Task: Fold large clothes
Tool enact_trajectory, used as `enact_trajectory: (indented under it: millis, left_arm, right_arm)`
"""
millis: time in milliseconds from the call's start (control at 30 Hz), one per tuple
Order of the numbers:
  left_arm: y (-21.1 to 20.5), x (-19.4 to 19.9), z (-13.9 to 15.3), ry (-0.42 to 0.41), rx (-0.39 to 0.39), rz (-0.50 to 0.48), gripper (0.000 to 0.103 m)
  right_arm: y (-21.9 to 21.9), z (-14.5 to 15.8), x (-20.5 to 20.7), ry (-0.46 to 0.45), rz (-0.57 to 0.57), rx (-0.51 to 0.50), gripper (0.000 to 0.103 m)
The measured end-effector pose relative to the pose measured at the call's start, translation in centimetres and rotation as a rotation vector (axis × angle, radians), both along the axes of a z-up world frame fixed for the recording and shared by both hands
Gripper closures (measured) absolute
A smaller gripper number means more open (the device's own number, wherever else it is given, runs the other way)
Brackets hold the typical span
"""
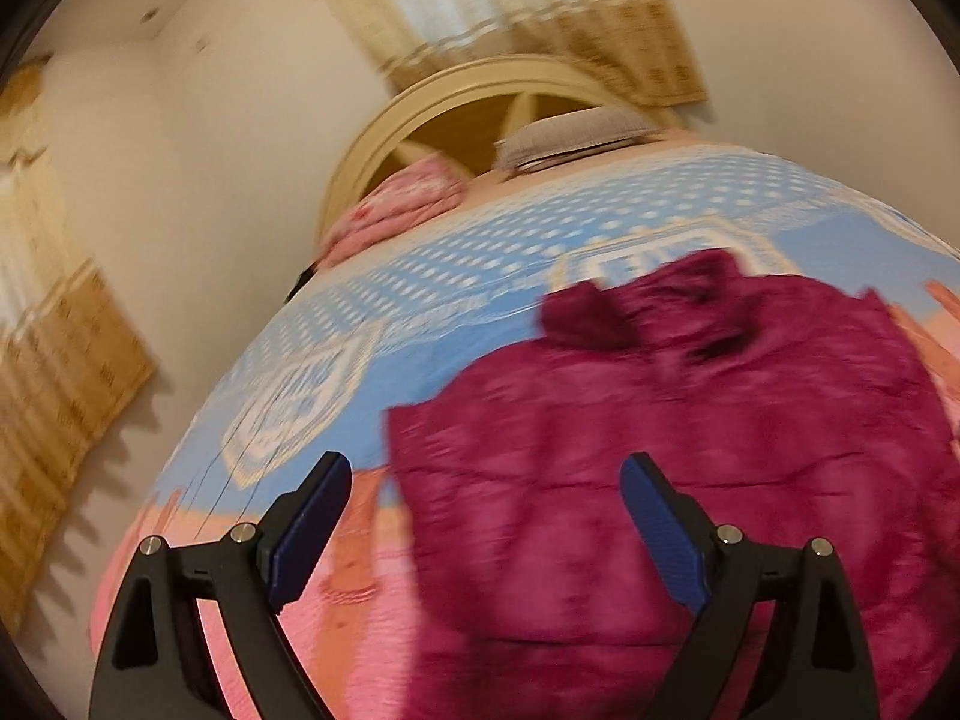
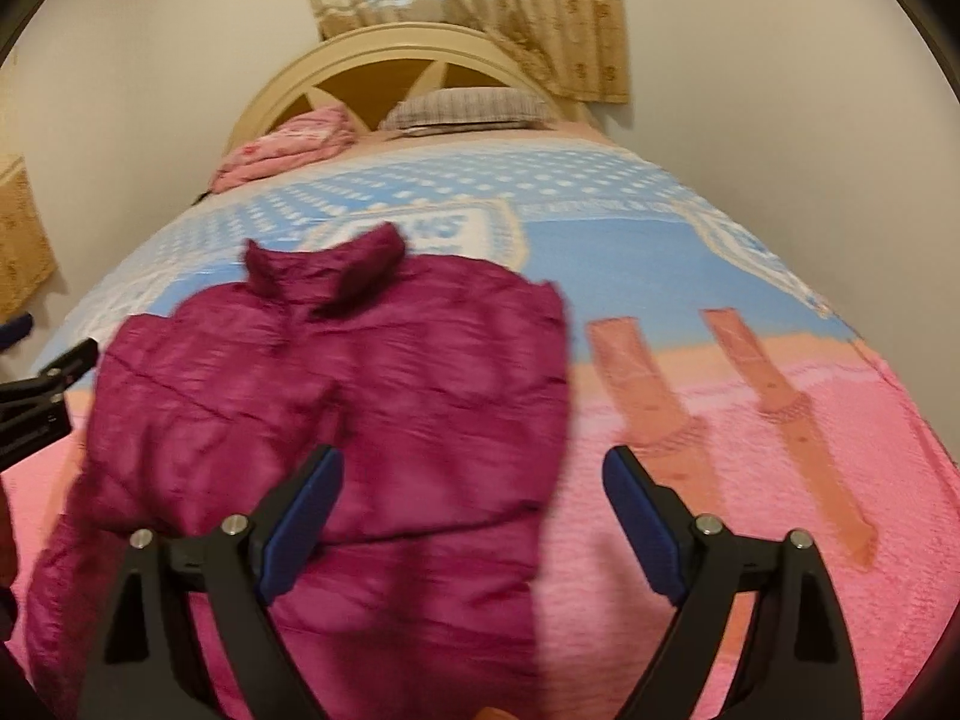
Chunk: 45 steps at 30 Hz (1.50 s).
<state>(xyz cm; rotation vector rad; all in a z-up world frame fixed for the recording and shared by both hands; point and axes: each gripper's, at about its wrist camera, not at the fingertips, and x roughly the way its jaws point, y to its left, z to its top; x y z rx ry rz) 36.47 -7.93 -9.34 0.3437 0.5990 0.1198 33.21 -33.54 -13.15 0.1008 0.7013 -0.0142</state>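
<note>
A magenta puffer jacket (image 1: 690, 420) (image 2: 330, 372) lies spread on the bed, collar toward the headboard. My left gripper (image 1: 486, 468) hovers over the jacket's left edge with its jaws wide apart and nothing between the blue pads. My right gripper (image 2: 474, 459) hangs above the jacket's lower right part, open and empty too. At the left edge of the right wrist view, the left gripper (image 2: 48, 384) shows beside the jacket's sleeve. Both views are motion-blurred.
The bedspread (image 2: 720, 450) is pink near me and blue with white dots farther away. A grey pillow (image 2: 468, 105) and a folded pink blanket (image 2: 282, 147) lie by the cream headboard (image 2: 288, 78). Beige curtains (image 2: 480, 0) hang behind it, and walls flank the bed.
</note>
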Motion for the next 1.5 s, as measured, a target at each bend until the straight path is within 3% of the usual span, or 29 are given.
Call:
enact_trajectory:
  millis: [233, 267, 300, 367, 500, 700, 733, 800, 867, 967, 1100, 1200, 1367, 1500]
  left_arm:
    - [10.7, 2.7, -2.2, 0.068, -0.111, 0.260, 0.011]
    - [12.1, 2.9, -2.7, 0.078, -0.122, 0.296, 0.011]
    - [13.2, 3.0, -3.2, 0.089, -0.134, 0.316, 0.011]
    - [14.8, 3.3, -4.1, 0.110, -0.150, 0.341, 0.011]
    - [15.8, 3.7, -5.0, 0.116, -0.164, 0.355, 0.011]
    - [14.7, 4.8, -6.2, 0.153, -0.210, 0.336, 0.011]
    - [14.3, 4.8, -6.3, 0.164, -0.212, 0.328, 0.011]
    - [13.4, 4.7, -6.7, 0.187, -0.217, 0.305, 0.011]
    - [12.9, 4.4, -6.5, 0.191, -0.222, 0.284, 0.011]
    - [12.3, 4.0, -5.7, 0.187, -0.221, 0.264, 0.011]
    - [11.0, 4.2, -3.3, 0.141, -0.284, 0.232, 0.011]
    - [8.8, 5.3, -1.7, 0.125, -0.341, 0.168, 0.011]
    - [5.1, 9.1, -1.4, 0.150, -0.450, 0.084, 0.011]
    - [2.5, 12.4, -3.9, 0.194, -0.416, 0.028, 0.011]
  right_arm:
    - [5.2, -1.1, 2.9, 0.071, 0.123, 0.069, 0.010]
    - [6.0, -1.6, 3.4, 0.098, 0.132, 0.062, 0.016]
    - [6.7, -2.5, 4.2, 0.140, 0.151, 0.058, 0.043]
    - [7.5, -3.6, 4.9, 0.184, 0.181, 0.070, 0.075]
    - [7.3, -3.5, 4.0, 0.150, 0.173, 0.066, 0.087]
    - [5.5, -3.1, 2.7, 0.123, 0.079, -0.010, 0.086]
    - [5.0, -3.4, 3.0, 0.123, 0.057, -0.022, 0.079]
    - [4.0, -3.5, 3.4, 0.114, 0.001, -0.026, 0.036]
    - [3.3, -3.0, 3.1, 0.102, -0.017, 0.000, 0.027]
    - [3.1, -0.8, 1.9, 0.033, -0.073, -0.045, 0.029]
    - [4.4, 2.3, 1.7, -0.055, -0.046, -0.018, 0.068]
    - [5.8, 2.7, 4.1, -0.024, 0.009, 0.073, 0.070]
    - [7.7, 2.0, 8.6, 0.018, 0.007, 0.107, 0.070]
    - [7.9, 0.2, 9.7, 0.039, -0.003, 0.118, 0.070]
